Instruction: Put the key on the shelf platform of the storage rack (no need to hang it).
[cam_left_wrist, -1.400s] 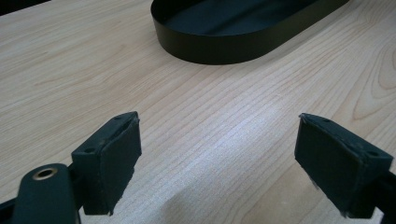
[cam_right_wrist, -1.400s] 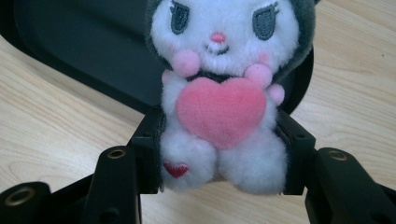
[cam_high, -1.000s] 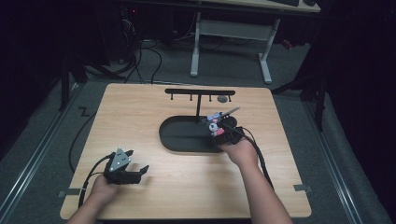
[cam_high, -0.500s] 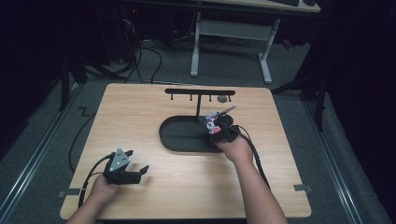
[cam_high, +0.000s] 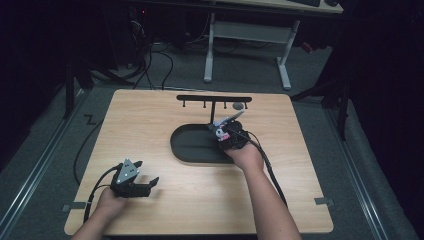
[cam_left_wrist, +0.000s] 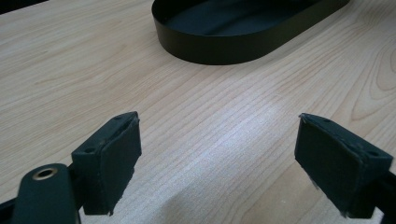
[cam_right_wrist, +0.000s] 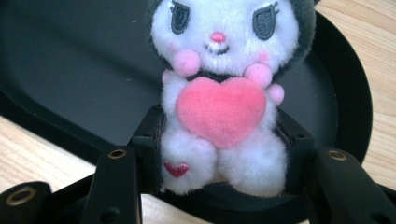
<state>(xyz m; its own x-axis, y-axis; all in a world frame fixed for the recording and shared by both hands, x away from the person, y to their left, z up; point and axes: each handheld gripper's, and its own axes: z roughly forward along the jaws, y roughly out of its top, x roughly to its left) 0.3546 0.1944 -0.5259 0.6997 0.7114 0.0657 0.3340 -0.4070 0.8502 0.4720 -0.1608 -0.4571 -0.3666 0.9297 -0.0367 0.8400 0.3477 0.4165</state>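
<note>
A small white plush toy (cam_right_wrist: 219, 102) with a dark hood and a pink heart on its chest is clamped between the jaws of my right gripper (cam_right_wrist: 219, 154). It hangs above the right end of the black oval tray (cam_right_wrist: 70, 70). From above, the right gripper (cam_high: 226, 133) and the plush toy (cam_high: 220, 132) sit over the tray's (cam_high: 192, 145) right end. My left gripper (cam_high: 147, 183) rests open near the table's front left. Bare wood lies between its pads (cam_left_wrist: 112, 156), and the tray (cam_left_wrist: 210, 46) is farther ahead.
A black rack with several pegs (cam_high: 214, 100) stands behind the tray, with a small grey object (cam_high: 238, 106) at its right end. Cables trail from both grippers across the wooden table (cam_high: 150, 125). Dark floor and a white desk frame (cam_high: 250, 45) lie beyond.
The right gripper with the plush toy has shifted slightly toward the tray. The left gripper has stayed in place.
</note>
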